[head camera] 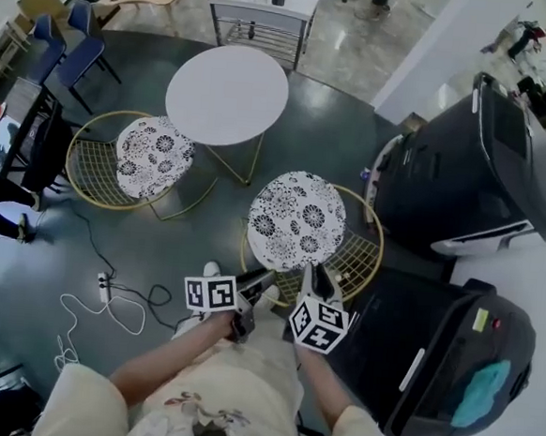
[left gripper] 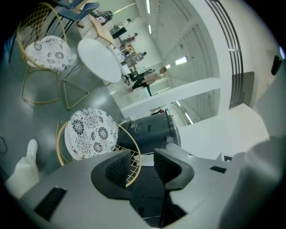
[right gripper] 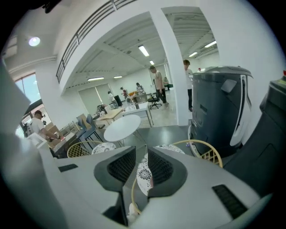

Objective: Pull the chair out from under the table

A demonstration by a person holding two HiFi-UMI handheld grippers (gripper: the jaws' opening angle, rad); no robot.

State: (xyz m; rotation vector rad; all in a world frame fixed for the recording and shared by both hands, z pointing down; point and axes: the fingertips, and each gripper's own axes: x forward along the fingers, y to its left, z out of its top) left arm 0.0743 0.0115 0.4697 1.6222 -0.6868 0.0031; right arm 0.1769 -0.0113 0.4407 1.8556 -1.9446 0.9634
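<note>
Head view — the chair (head camera: 296, 222) is standing clear of the table (head camera: 226, 94), just ahead of you. Your left hand-held gripper (head camera: 261, 279) and right hand-held gripper (head camera: 318, 280) are hovering at its wire back, jaws spread, pinching nothing. Dragging it closer is risking a knock against the dark bin (head camera: 464, 180) beside it — or your feet.

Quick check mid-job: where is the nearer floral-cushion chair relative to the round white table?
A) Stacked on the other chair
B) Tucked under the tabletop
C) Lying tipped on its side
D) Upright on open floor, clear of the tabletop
D: in the head view the nearer chair stands upright on the floor, its whole cushion showing beside the round table, not beneath it.
</note>
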